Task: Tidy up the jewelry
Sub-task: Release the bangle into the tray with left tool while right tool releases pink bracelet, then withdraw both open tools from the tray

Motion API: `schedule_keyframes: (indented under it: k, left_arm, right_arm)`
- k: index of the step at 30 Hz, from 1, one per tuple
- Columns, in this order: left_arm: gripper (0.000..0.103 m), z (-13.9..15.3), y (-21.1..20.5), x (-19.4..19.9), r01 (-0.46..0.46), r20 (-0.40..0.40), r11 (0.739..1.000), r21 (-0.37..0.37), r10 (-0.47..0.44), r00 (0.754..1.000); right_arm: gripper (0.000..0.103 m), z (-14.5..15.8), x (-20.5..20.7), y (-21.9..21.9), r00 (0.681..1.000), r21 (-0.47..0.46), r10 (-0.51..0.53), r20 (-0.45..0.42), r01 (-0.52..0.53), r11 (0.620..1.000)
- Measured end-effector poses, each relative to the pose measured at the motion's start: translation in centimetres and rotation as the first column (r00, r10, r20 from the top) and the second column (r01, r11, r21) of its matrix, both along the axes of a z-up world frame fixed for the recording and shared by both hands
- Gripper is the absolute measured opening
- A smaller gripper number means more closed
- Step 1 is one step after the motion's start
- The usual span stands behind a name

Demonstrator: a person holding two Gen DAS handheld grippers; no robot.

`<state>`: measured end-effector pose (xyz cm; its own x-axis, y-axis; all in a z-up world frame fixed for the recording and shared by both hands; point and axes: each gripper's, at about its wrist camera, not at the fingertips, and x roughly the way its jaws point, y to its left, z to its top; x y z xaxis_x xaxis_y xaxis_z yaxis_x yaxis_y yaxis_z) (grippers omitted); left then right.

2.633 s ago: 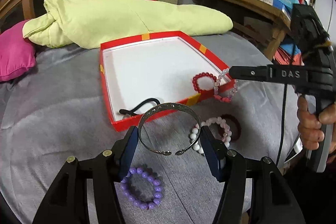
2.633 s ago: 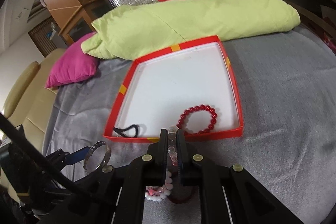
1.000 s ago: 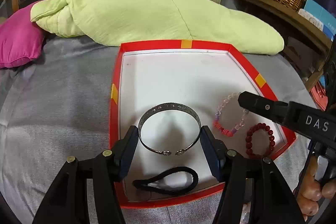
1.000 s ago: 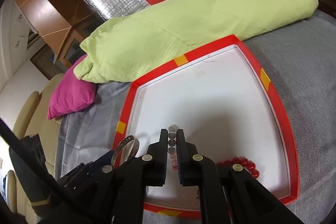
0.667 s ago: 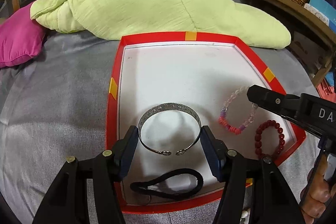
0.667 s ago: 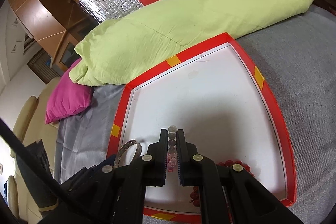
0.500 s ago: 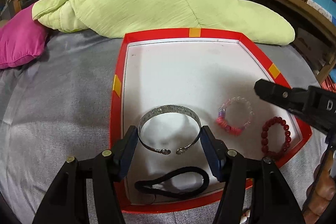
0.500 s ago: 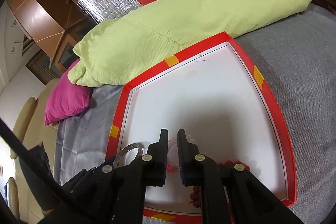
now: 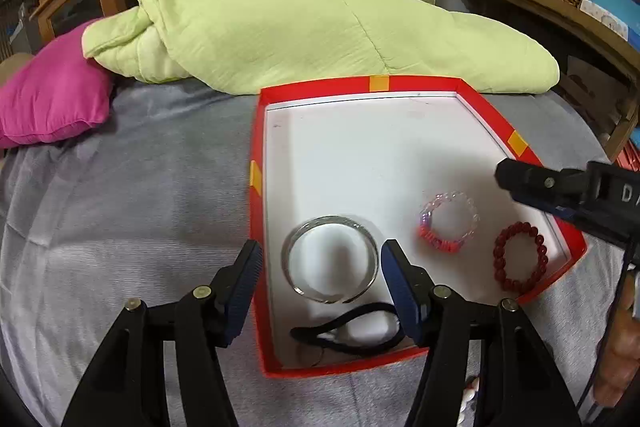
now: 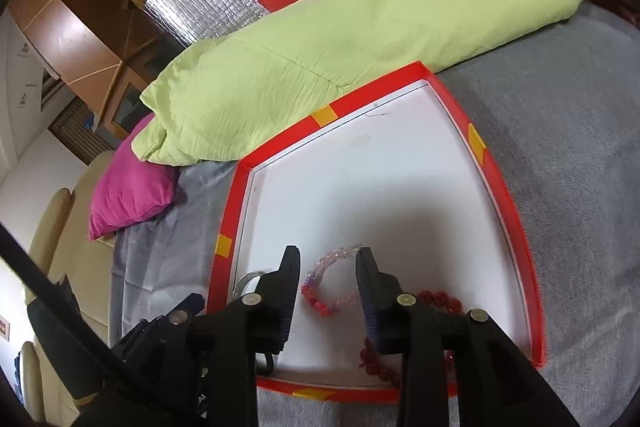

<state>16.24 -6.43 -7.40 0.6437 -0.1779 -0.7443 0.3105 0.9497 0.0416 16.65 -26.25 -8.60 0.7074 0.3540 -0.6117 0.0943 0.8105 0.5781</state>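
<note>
My left gripper [image 9: 320, 273] stands open over the near left part of the red box [image 9: 256, 227], and the silver cuff bangle [image 9: 330, 259] sits between its blue pads [image 9: 398, 281] without touching either. The cuff lies flat on the white floor of the box, its gap turned toward me and its closed curve toward the far wall. It is a thin band of bright metal with small knobs at the two ends.

My right gripper [image 10: 326, 285] has just been opening; its jaws now stand a little apart above the pink-and-clear beaded bracelet [image 10: 328, 285], which lies flat on the box floor between the fingertips, clear of both. Its near arc is pink-red beads, its far arc clear and pale lilac ones.

The box is shallow, with red walls and yellow tape patches, and rests on a grey bed cover [image 9: 140, 187]. In it lie four things: the cuff, the pink-and-clear bracelet to its right, a dark red beaded bracelet [image 9: 520, 257] by the right wall, and a black hair tie [image 9: 348, 327] near the front wall. Behind the box lies a pale green quilt [image 9: 304, 31], with a magenta cushion [image 9: 52, 99] at the left.
</note>
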Motion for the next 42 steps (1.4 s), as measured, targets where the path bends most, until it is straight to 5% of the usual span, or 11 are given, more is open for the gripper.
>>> schedule_keyframes:
  k: [28, 42]
  left_arm:
    - [0.063, 1.1, 6.7, -4.3, -0.018, 0.060, 0.992, 0.123, 0.011, 0.998]
    - [0.063, -0.1, 8.8, -8.0, 0.053, 0.000, 0.987, 0.152, -0.054, 0.999]
  right_arm:
    - [0.032, 2.3, -3.9, 0.6, 0.998, -0.077, 0.054, 0.038, -0.051, 0.996]
    - [0.032, 1.3, -6.7, 2.2, 0.983, -0.159, 0.178, -0.045, -0.183, 0.970]
